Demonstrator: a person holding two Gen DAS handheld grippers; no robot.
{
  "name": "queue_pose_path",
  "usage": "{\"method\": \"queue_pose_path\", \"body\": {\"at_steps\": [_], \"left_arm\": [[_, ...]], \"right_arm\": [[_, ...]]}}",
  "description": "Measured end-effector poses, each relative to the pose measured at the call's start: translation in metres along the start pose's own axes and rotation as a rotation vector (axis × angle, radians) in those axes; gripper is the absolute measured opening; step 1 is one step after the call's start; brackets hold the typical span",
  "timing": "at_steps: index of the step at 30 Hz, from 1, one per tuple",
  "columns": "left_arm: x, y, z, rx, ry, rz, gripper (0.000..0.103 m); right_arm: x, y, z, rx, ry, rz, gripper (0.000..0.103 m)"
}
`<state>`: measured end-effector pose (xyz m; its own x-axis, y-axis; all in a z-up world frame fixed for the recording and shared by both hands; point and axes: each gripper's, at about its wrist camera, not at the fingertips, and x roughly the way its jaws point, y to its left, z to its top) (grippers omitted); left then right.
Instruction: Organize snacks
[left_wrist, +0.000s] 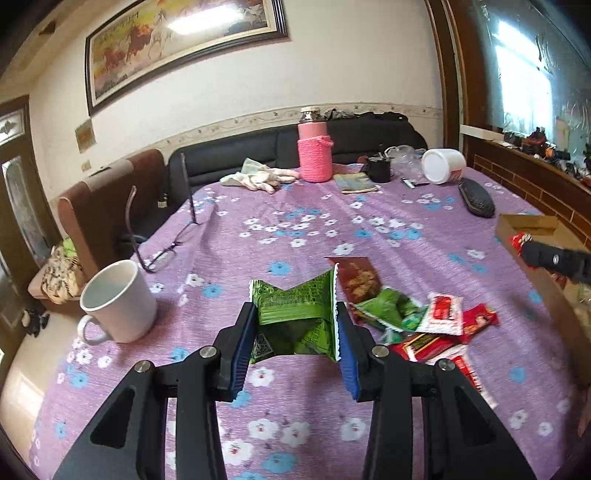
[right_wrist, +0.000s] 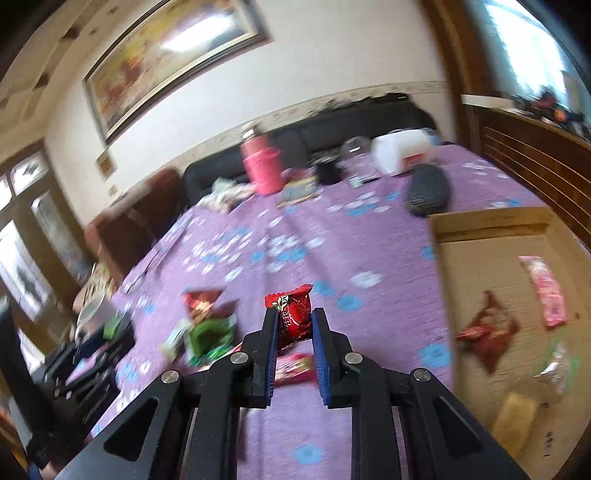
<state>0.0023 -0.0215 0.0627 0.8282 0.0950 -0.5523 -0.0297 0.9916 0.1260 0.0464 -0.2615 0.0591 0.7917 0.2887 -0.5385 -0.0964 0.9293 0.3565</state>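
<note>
Jaws clamp green packet (left_wrist: 295, 317) and red packet (right_wrist: 293, 317); mug (left_wrist: 118, 302) beside, box (right_wrist: 491, 280) near.

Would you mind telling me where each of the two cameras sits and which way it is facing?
Left wrist: on the left gripper, looking along its fingers across the purple tablecloth toward the sofa; its own jaws clamp a green packet, and the right gripper shows at the right edge.
Right wrist: on the right gripper, facing the same way, blurred; its jaws clamp a red packet beside the cardboard box.
Shared: pink bottle, snack pile, box.
</note>
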Motion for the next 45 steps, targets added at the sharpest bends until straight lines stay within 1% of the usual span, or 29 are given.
{"method": "queue_pose_path", "body": {"at_steps": [2,4,6,7,9,11,13,14,15,16,19,21,22,25,27,30,33,35,37,38,39,40,41,43,44,45], "left_arm": [[-0.002,-0.008,0.002,0.021,0.011,-0.010,0.040],[-0.005,-0.017,0.005,0.035,0.022,-0.041,0.040],[-0.013,-0.033,0.012,0.064,0.021,-0.097,0.040],[-0.018,-0.042,0.016,0.073,0.019,-0.128,0.040],[-0.024,-0.061,0.027,0.089,0.020,-0.213,0.040],[-0.029,-0.080,0.035,0.097,0.023,-0.293,0.040],[-0.033,-0.104,0.042,0.106,0.043,-0.401,0.040],[-0.033,-0.120,0.045,0.106,0.067,-0.471,0.040],[-0.034,-0.128,0.045,0.105,0.078,-0.500,0.040],[-0.032,-0.141,0.046,0.102,0.101,-0.545,0.040],[-0.028,-0.164,0.044,0.105,0.153,-0.595,0.040],[-0.030,-0.166,0.040,0.111,0.177,-0.598,0.040],[-0.030,-0.161,0.037,0.111,0.192,-0.587,0.040],[-0.028,-0.128,0.029,0.096,0.246,-0.534,0.040],[-0.024,-0.101,0.022,0.086,0.278,-0.482,0.040],[-0.018,-0.064,0.008,0.053,0.303,-0.386,0.040],[-0.006,-0.046,-0.007,0.058,0.340,-0.343,0.040],[0.003,-0.045,-0.016,0.052,0.370,-0.370,0.040],[0.008,-0.053,-0.021,0.068,0.373,-0.380,0.042],[0.008,-0.057,-0.022,0.083,0.368,-0.385,0.044],[0.010,-0.064,-0.023,0.108,0.359,-0.386,0.051],[0.011,-0.068,-0.024,0.123,0.353,-0.371,0.053],[0.016,-0.072,-0.026,0.142,0.352,-0.336,0.053],[0.022,-0.073,-0.028,0.139,0.342,-0.325,0.053],[0.024,-0.072,-0.028,0.127,0.341,-0.325,0.051],[0.026,-0.069,-0.028,0.115,0.342,-0.319,0.033]], "right_arm": [[-0.004,-0.019,0.006,0.071,-0.010,-0.030,0.019],[-0.008,-0.044,0.011,0.163,-0.013,-0.062,0.019],[-0.013,-0.064,0.015,0.232,-0.016,-0.091,0.019],[-0.017,-0.079,0.017,0.282,-0.021,-0.113,0.019],[-0.024,-0.103,0.021,0.364,-0.035,-0.126,0.019],[-0.031,-0.120,0.023,0.414,-0.045,-0.157,0.019],[-0.037,-0.137,0.023,0.465,-0.056,-0.182,0.019],[-0.039,-0.146,0.023,0.491,-0.058,-0.186,0.019],[-0.041,-0.151,0.023,0.507,-0.058,-0.199,0.019],[-0.042,-0.155,0.022,0.518,-0.058,-0.209,0.019],[-0.047,-0.162,0.021,0.525,-0.061,-0.219,0.019],[-0.047,-0.160,0.021,0.510,-0.059,-0.216,0.019],[-0.047,-0.162,0.021,0.505,-0.058,-0.208,0.019],[-0.048,-0.158,0.021,0.489,-0.059,-0.190,0.019],[-0.049,-0.154,0.022,0.474,-0.064,-0.178,0.019],[-0.052,-0.146,0.023,0.448,-0.077,-0.171,0.019],[-0.056,-0.142,0.023,0.431,-0.091,-0.175,0.019],[-0.055,-0.141,0.023,0.423,-0.093,-0.183,0.019],[-0.054,-0.141,0.023,0.421,-0.088,-0.186,0.019],[-0.054,-0.142,0.022,0.425,-0.087,-0.187,0.019],[-0.054,-0.143,0.022,0.429,-0.087,-0.189,0.019],[-0.054,-0.144,0.023,0.430,-0.088,-0.190,0.019],[-0.055,-0.145,0.022,0.434,-0.090,-0.193,0.019],[-0.056,-0.148,0.023,0.440,-0.092,-0.192,0.019],[-0.058,-0.150,0.023,0.445,-0.094,-0.198,0.019],[-0.059,-0.151,0.024,0.446,-0.095,-0.202,0.019]]}}
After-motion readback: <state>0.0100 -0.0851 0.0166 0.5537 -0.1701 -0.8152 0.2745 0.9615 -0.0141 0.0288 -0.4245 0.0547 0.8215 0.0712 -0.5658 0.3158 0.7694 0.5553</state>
